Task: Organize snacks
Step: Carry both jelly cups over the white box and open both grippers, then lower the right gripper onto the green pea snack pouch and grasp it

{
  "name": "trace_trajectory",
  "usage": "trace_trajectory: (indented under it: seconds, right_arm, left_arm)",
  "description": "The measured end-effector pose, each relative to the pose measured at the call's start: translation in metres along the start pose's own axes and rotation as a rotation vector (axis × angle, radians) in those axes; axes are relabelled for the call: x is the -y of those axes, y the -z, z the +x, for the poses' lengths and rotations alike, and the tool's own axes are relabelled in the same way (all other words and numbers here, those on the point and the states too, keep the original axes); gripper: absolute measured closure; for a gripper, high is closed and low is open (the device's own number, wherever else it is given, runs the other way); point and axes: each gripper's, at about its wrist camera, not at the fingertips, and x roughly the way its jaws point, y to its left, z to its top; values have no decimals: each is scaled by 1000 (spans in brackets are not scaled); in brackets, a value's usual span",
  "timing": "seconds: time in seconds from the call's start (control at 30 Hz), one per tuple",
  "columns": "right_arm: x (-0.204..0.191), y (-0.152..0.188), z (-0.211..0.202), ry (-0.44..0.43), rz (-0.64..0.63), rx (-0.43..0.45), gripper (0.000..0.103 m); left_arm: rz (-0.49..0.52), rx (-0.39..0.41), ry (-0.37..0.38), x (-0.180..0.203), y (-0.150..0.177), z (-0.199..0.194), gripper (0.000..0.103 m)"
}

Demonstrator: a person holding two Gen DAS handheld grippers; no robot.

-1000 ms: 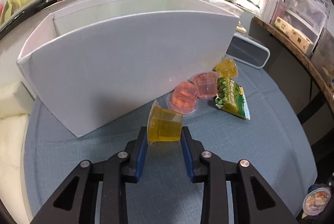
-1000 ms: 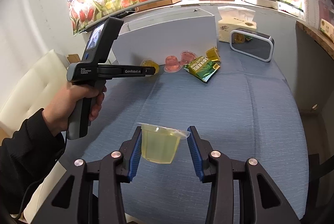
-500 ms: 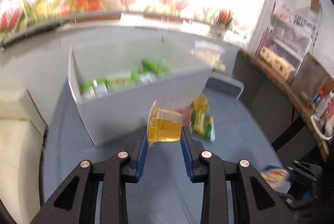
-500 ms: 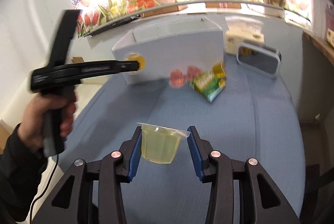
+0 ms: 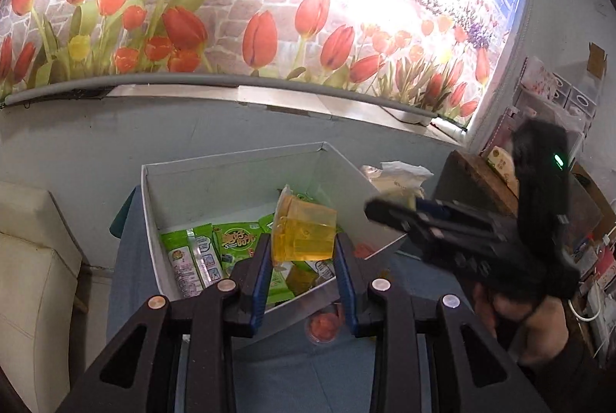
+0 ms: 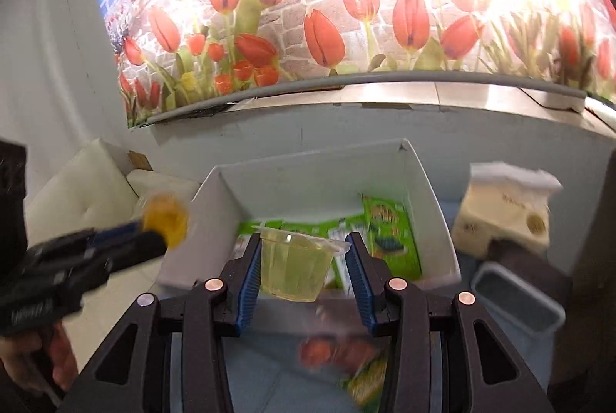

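My left gripper (image 5: pixel 304 255) is shut on an orange-yellow jelly cup (image 5: pixel 304 232), lying on its side, held in the air over the open white box (image 5: pixel 238 168). Green snack packets (image 5: pixel 215 255) lie in the box. My right gripper (image 6: pixel 303 264) is shut on a pale yellow-green jelly cup (image 6: pixel 294 272), upright, just before the near wall of the same white box (image 6: pixel 308 170). In the left wrist view the right gripper (image 5: pixel 389 210) comes in blurred from the right. In the right wrist view the left gripper (image 6: pixel 161 232) shows at the left with its orange jelly cup (image 6: pixel 165 216).
Pink jelly cups (image 5: pixel 323 326) and a green packet (image 6: pixel 365 380) lie on the blue cloth (image 5: pixel 127 282) in front of the box. A tissue box (image 6: pixel 504 209) and a grey tray (image 6: pixel 519 309) stand to the right. A white cushion (image 5: pixel 34 278) is at the left.
Both grippers have risen and moved toward the box with their jelly cups. The box's inside, hidden behind its near wall a second ago, is now seen from above.
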Motion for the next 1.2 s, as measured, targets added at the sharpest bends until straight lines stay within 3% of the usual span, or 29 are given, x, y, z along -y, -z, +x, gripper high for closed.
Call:
trace_trajectory:
  seconds: [0.23,0.27,0.33,0.4,0.57,0.63,0.87,1.07,1.2]
  right_arm:
    - [16,-11,39,43,-2,-57,53]
    - [18,-11,40,34,9,-60,34]
    - [21,-10,37,30,30,-35,10]
    - [23,-10,30,30,46,3,10]
    - [23,-9,21,37,46,-12,5]
    - [18,-6,14,54,24,-1,0]
    - [5,9,-30,75,4,26,0]
    - [-3,47,-100,28,-8,107,0]
    - [1,81,-129,17,22,94,0]
  left_arm:
    - [10,-28,-14,-15,7,22,67]
    - [15,-31,-29,-15,7,23,58]
    - [11,-24,-32,-17,10,22,38]
    - [-4,-3,-41,-21,13,19,17]
    - [7,8,-54,-18,16,10,0]
    - [31,-10,-87,-13,18,9,0]
    - [9,-15,-108,-4,29,-6,0]
    - [6,11,-97,17,51,-41,0]
    - [29,18,-91,35,72,-64,0]
